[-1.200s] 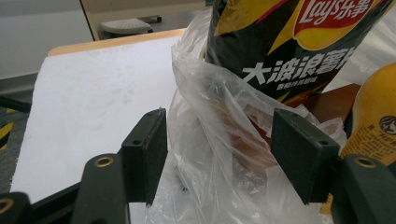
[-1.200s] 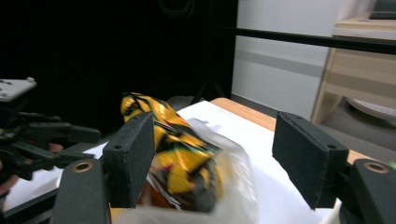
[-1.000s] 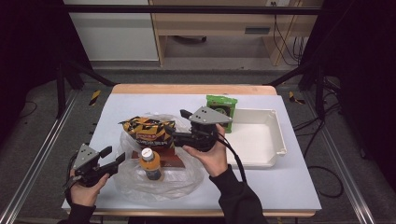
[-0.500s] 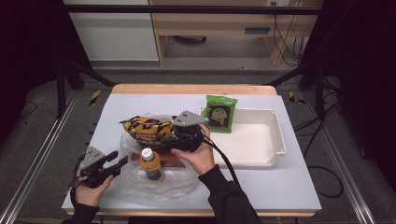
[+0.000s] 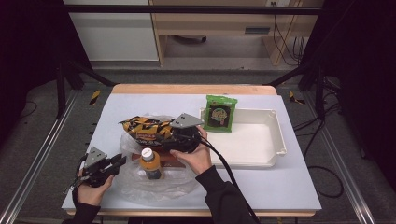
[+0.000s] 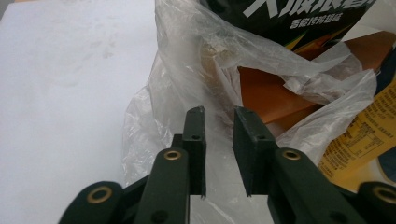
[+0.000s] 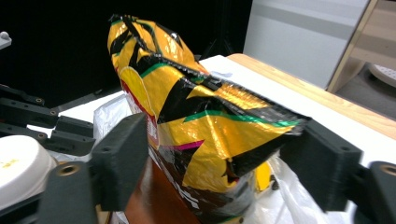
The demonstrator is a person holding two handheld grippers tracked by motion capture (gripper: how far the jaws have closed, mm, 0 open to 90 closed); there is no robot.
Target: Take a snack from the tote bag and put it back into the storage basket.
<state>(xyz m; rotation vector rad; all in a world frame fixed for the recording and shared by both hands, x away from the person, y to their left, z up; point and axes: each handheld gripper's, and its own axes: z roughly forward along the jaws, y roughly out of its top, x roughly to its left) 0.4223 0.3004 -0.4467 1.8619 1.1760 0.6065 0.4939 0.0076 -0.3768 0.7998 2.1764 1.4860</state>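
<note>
High view: we see the snack bag [image 5: 144,128] on the clear plastic bag [image 5: 159,186], the right gripper [image 5: 180,136] at its end. Left gripper view: our left gripper [image 6: 219,126] has just been closing on plastic film, a narrow gap remaining. Right gripper view: jaws wide, flanking the snack bag [image 7: 196,112] without pressing

Black claws [image 6: 219,140], brass-ringed pivot screws; grey three-cornered plates; black cable; person's dark sleeves [image 5: 224,196].

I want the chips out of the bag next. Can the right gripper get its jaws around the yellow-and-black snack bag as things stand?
Probably yes. The right gripper already has its wide-open jaws either side of the snack bag, with nothing between. The plastic bag lies below it, and the bottle stands off to the side.
</note>
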